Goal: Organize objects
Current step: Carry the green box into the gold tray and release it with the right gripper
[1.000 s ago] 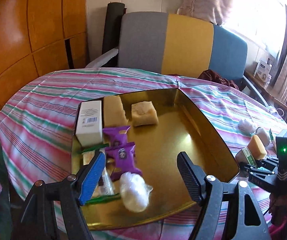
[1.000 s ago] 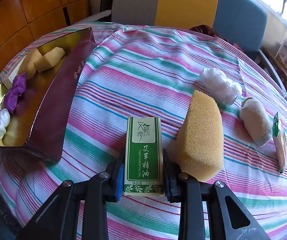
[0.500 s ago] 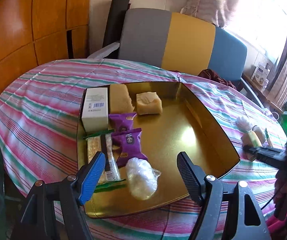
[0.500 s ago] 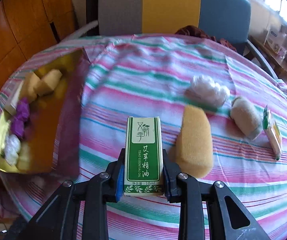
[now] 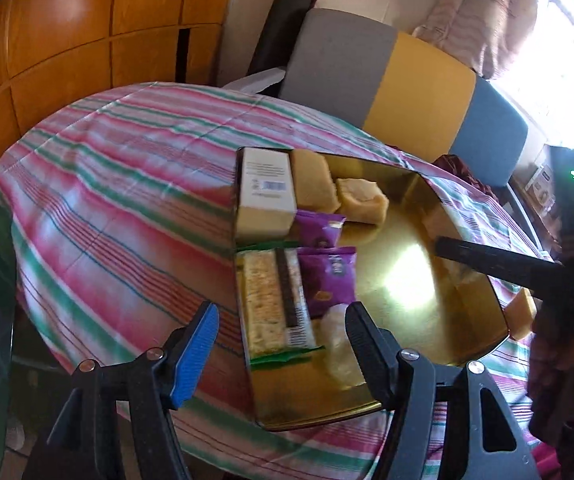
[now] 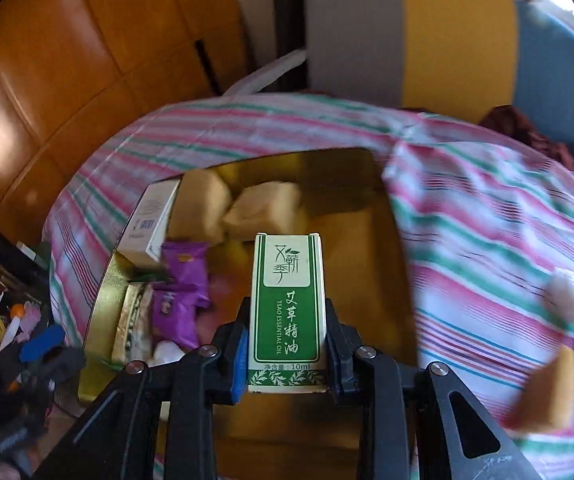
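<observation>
My right gripper (image 6: pixel 287 354) is shut on a green essential-oil box (image 6: pixel 287 304), held upright above the gold tray (image 6: pixel 367 248). Its black finger also reaches over the tray's right side in the left wrist view. The tray (image 5: pixel 407 280) holds a white box (image 5: pixel 265 184), two tan sponges (image 5: pixel 313 178), purple packets (image 5: pixel 329 272), a snack bar (image 5: pixel 275 300) and a white wrapped ball (image 5: pixel 337 344). My left gripper (image 5: pixel 283 344) hovers over the tray's near left edge. Its jaws are closing, and the pads press on nothing.
A striped cloth (image 5: pixel 127 180) covers the round table. A yellow sponge (image 6: pixel 547 392) and white cotton lumps (image 6: pixel 567 292) lie on it to the tray's right. A grey, yellow and blue chair (image 5: pixel 407 80) stands behind. Wooden panels line the left wall.
The right gripper carried the green box left, from the cloth beside the yellow sponge to above the tray. The left gripper shifted towards the tray's left edge and its jaws narrowed.
</observation>
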Demonstrator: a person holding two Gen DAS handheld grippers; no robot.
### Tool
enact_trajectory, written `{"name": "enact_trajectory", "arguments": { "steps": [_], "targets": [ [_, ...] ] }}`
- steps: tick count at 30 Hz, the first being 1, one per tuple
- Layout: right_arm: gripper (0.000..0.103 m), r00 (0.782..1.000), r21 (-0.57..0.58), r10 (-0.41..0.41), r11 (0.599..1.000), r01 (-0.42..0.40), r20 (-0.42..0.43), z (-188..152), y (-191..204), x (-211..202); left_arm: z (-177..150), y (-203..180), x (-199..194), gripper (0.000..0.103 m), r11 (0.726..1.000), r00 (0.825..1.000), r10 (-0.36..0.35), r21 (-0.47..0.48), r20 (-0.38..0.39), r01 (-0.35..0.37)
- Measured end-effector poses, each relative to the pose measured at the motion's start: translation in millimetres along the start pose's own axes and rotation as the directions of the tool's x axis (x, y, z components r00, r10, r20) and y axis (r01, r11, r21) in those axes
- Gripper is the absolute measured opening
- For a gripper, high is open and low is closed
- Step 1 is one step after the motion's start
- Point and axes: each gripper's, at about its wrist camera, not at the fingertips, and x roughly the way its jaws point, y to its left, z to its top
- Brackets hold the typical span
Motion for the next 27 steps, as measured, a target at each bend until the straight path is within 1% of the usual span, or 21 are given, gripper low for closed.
{"name": "enact_trajectory", "arguments": {
  "steps": [5,8,10,12,13,14,16,22,24,27],
  "targets": [
    [0.031,0.994,-0.026,-0.003,1.0,0.0,-0.114,14.9,26.1,57.1,-1.1,11.5,5.9,0.066,1.0,1.0,0.0,-0.029,-0.017,-0.001],
    [0.032,0.991,-0.028,-0.014,1.0,0.01,-0.133,23.2,35.7,76.2,-1.8,15.6,8.3,0.066,0.999,1.0,0.003,-0.038,-0.023,-0.004],
    [0.033,0.989,-0.011,0.019,1.0,-0.021,-0.144,25.4,38.2,82.0,-2.2,16.6,9.4,0.066,0.999,1.0,0.005,-0.04,-0.026,-0.006],
    [0.04,0.99,-0.003,0.047,0.999,-0.048,-0.136,24.1,38.9,79.9,-2.7,17.3,9.9,0.066,0.999,1.0,0.011,-0.04,-0.027,-0.012],
    [0.045,0.991,-0.003,0.05,0.999,-0.051,-0.123,23.0,37.9,76.8,-3.1,17.2,10.3,0.066,0.999,1.0,0.014,-0.039,-0.028,-0.015],
    [0.047,0.992,0.0,0.049,0.999,-0.049,-0.114,21.0,37.0,73.9,-3.4,16.9,10.5,0.066,0.999,0.999,0.017,-0.039,-0.029,-0.018],
    [0.047,0.993,0.01,0.057,0.998,-0.057,-0.104,18.1,35.2,66.4,-3.8,15.5,10.0,0.066,0.999,0.999,0.017,-0.035,-0.028,-0.018],
    [0.047,0.997,-0.005,0.044,0.999,-0.044,-0.056,11.3,28.9,42.2,-3.2,5.4,3.5,0.066,1.0,1.0,0.022,-0.003,-0.011,-0.022],
    [0.048,0.999,-0.01,0.039,0.999,-0.039,-0.034,7.4,24.5,30.1,-2.3,1.2,0.2,0.066,1.0,1.0,0.025,0.012,-0.001,-0.025],
    [0.054,1.0,-0.01,0.029,1.0,-0.029,0.007,0.2,13.9,8.0,-1.3,-6.2,-5.4,0.066,0.999,1.0,0.021,0.035,0.013,-0.021]
  ]
}}
